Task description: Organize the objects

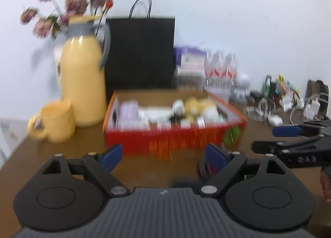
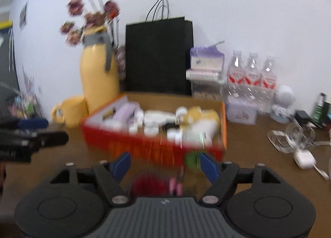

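Observation:
A red and orange cardboard box [image 1: 173, 136] [image 2: 149, 145] sits on the brown table, filled with several small white, lilac and yellow items. My left gripper [image 1: 163, 155] is open and empty just in front of the box. My right gripper [image 2: 164, 164] is open, close to the box's near right corner. A blurred red and pink object [image 2: 155, 184] lies on the table between its fingers, not gripped. The right gripper also shows in the left wrist view [image 1: 289, 138], and the left gripper in the right wrist view [image 2: 33, 132]. Both views are motion-blurred.
A yellow jug with dried flowers [image 1: 82, 81] and a yellow mug [image 1: 54, 122] stand left of the box. A black paper bag [image 1: 140, 52], water bottles [image 2: 251, 76] and a white figurine [image 2: 283, 103] line the wall. Clear tape loops and a white charger [image 2: 304, 159] lie at right.

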`<state>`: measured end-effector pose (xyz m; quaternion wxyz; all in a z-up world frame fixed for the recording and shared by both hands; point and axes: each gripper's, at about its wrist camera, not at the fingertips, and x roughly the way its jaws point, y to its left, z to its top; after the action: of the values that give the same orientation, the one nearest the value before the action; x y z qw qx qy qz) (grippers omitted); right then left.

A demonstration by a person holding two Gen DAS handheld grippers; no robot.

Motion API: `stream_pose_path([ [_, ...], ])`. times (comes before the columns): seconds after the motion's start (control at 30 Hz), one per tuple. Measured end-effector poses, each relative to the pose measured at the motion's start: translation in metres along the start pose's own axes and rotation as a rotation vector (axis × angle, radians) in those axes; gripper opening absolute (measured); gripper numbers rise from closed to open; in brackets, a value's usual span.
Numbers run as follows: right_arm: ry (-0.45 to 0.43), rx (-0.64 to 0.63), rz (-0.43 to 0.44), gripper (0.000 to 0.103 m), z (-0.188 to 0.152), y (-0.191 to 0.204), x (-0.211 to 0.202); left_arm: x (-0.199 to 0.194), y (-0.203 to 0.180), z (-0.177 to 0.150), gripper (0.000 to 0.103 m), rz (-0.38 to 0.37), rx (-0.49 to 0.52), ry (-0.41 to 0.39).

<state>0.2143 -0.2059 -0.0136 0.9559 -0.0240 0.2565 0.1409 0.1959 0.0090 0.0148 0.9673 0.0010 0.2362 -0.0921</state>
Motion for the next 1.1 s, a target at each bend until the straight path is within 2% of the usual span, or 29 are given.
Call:
stream_pose_path([
  [0.1, 0.040, 0.008, 0.002, 0.074, -0.041, 0.012, -0.037, -0.029, -0.002, -0.032, 0.090, 0.002, -0.072, 0.043],
  [0.2, 0.055, 0.117, 0.007, 0.075, -0.078, 0.013, -0.069, -0.051, -0.001, -0.055, 0.090, -0.024, -0.138, 0.089],
  [0.3, 0.070, 0.159, -0.070, 0.074, -0.106, 0.017, -0.088, -0.061, -0.005, -0.065, 0.090, -0.006, -0.117, 0.114],
  [0.4, 0.080, 0.170, -0.095, 0.073, -0.117, 0.014, -0.095, -0.064, -0.008, -0.064, 0.089, 0.014, -0.105, 0.098],
  [0.53, 0.058, 0.175, -0.134, 0.069, -0.113, 0.006, -0.095, -0.053, -0.009, -0.058, 0.086, 0.025, -0.111, 0.084],
  [0.67, 0.070, 0.166, -0.139, 0.064, -0.106, -0.004, -0.077, -0.022, -0.006, -0.052, 0.076, 0.017, -0.060, 0.070],
  [0.73, 0.082, 0.143, -0.128, 0.060, -0.103, -0.005, -0.065, 0.005, -0.002, -0.041, 0.070, 0.047, -0.048, 0.082],
  [0.83, 0.092, 0.078, -0.119, 0.057, -0.093, -0.003, -0.040, 0.046, 0.002, -0.022, 0.067, 0.052, -0.029, 0.097],
  [0.9, 0.097, 0.022, -0.117, 0.056, -0.085, -0.001, -0.022, 0.078, -0.001, -0.013, 0.066, 0.025, 0.017, 0.114],
  [1.0, 0.120, -0.045, -0.113, 0.051, -0.073, -0.001, 0.009, 0.121, -0.007, -0.007, 0.062, 0.034, 0.062, 0.163],
  [1.1, 0.154, -0.097, -0.092, 0.049, -0.066, -0.003, 0.039, 0.149, -0.007, -0.005, 0.062, 0.024, 0.060, 0.195],
])
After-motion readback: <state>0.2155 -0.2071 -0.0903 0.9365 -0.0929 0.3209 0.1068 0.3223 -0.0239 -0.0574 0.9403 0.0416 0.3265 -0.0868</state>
